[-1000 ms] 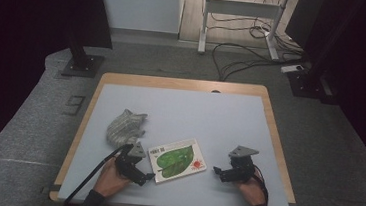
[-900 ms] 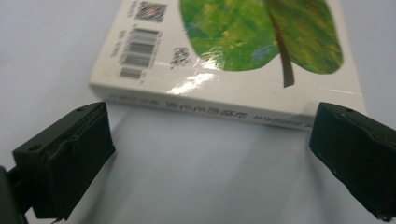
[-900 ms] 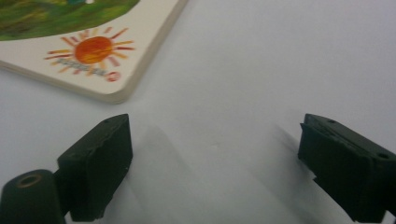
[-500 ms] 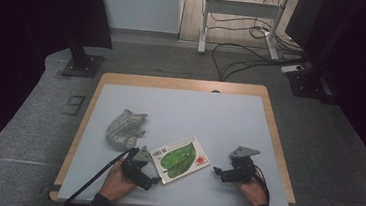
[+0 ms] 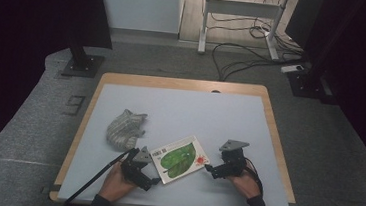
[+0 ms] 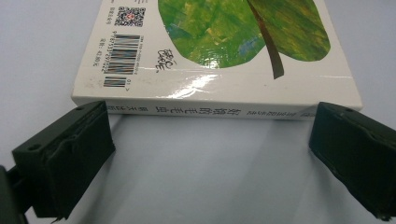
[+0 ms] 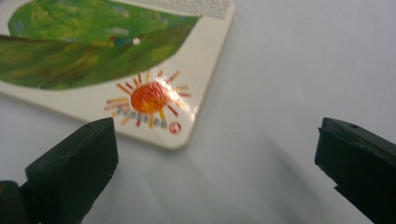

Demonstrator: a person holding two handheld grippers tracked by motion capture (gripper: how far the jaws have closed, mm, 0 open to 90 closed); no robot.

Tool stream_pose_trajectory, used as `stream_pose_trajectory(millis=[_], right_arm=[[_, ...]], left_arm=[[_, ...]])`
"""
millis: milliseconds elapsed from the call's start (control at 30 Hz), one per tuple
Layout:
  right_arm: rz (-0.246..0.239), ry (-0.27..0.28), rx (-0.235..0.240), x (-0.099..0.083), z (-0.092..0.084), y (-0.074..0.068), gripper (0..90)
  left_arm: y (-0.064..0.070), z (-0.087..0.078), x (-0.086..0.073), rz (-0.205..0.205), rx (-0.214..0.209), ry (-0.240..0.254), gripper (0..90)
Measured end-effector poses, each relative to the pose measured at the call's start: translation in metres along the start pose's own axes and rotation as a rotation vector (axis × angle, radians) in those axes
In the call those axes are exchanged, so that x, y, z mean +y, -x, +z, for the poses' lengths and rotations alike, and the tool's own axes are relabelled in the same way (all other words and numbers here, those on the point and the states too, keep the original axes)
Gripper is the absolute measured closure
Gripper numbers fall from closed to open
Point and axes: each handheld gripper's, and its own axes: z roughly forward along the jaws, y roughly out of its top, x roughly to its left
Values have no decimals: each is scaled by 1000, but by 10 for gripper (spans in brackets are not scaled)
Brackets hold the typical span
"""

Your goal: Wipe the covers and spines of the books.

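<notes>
Both hand-held grippers (image 5: 151, 180) (image 5: 210, 169) rest low, jaws spread.

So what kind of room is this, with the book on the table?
Probably a lab or workshop for recording hand tasks. A plain grey-topped table stands on grey carpet, loose cables trail across the floor behind it, and black equipment stands flank it.

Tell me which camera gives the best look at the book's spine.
The left gripper view: the book lies just past the open jaws with its printed spine facing the camera. The right gripper view shows its sun corner, not the spine. The high view shows the whole cover, small.
</notes>
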Motion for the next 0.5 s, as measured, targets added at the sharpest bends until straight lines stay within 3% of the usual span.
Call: stream_pose_trajectory(millis=[500], right_arm=[[-19,-18,70,40,41,-3,0]], left_arm=[[0,0,0,-1,0,1,0]])
